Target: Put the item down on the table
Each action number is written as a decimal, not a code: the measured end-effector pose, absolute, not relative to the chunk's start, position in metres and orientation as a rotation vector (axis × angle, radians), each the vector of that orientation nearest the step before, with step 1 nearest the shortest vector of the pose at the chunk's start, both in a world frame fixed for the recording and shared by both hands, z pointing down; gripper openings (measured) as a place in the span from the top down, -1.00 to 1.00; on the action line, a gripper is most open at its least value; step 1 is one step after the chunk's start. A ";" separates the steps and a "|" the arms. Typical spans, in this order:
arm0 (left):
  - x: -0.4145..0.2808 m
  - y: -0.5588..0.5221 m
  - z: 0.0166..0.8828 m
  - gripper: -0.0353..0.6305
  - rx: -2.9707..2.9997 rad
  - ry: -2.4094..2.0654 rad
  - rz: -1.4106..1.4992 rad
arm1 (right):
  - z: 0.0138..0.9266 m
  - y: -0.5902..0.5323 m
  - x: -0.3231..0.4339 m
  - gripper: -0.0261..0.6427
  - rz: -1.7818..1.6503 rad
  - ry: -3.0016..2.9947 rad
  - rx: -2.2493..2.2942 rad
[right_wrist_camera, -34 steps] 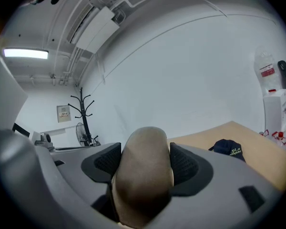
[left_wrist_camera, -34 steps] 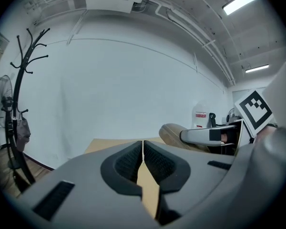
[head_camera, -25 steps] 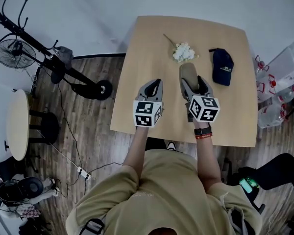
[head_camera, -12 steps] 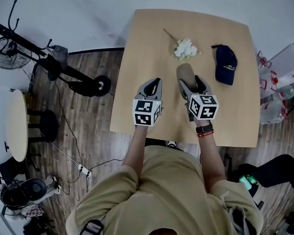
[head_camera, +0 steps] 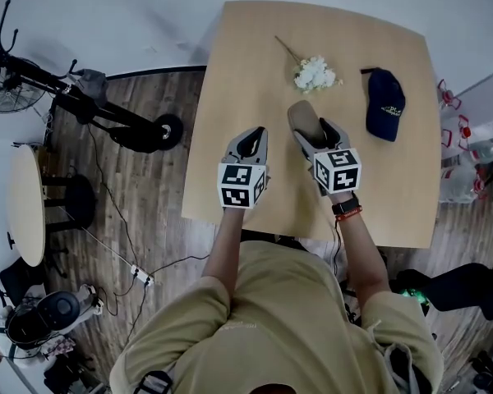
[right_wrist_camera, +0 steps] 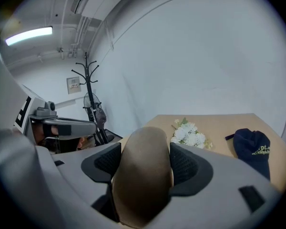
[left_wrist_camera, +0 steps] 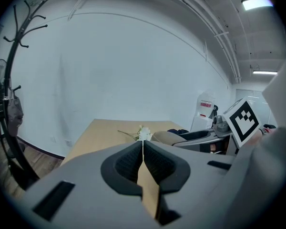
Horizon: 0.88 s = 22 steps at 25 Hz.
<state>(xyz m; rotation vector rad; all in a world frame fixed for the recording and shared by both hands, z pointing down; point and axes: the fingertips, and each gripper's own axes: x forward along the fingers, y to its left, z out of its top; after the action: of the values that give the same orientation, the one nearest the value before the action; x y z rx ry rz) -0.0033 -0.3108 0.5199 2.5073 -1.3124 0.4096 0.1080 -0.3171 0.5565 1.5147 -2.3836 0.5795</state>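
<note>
A tan oblong item (head_camera: 301, 118), like a slipper, is held over the light wooden table (head_camera: 246, 56). My right gripper (head_camera: 315, 133) is shut on it, and the item (right_wrist_camera: 143, 175) fills the space between the jaws of that gripper (right_wrist_camera: 146, 160) in the right gripper view. My left gripper (head_camera: 251, 140) hovers beside it over the table's near left part. In the left gripper view this gripper (left_wrist_camera: 143, 148) has its jaws pressed together with nothing between them.
White flowers (head_camera: 315, 74) and a navy cap (head_camera: 384, 115) lie on the table's far half, beyond the held item. A black coat rack (head_camera: 82, 105) and a round side table (head_camera: 25, 203) are on the floor at left. Water bottles (head_camera: 476, 154) stand at right.
The head view has shifted a little. The right gripper with the tan item has drifted slightly left relative to the flowers. Both grippers stay shut.
</note>
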 end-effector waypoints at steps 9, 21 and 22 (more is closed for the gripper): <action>-0.006 -0.329 0.543 0.81 2.474 -1.300 0.437 | 0.584 -0.339 0.095 -0.08 0.560 -2.379 1.378; -0.016 -0.348 0.569 0.81 2.432 -1.290 0.470 | 0.622 -0.356 0.075 -0.08 0.490 -2.364 1.188; -0.017 -0.349 0.571 0.81 2.429 -1.285 0.475 | 0.625 -0.357 0.073 -0.08 0.493 -2.369 1.168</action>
<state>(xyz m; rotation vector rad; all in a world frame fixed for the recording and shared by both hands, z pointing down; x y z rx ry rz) -0.0167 -0.3493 0.5714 2.4288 -1.2852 0.4746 0.0726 -0.3565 0.6251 1.1677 -2.3685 0.4928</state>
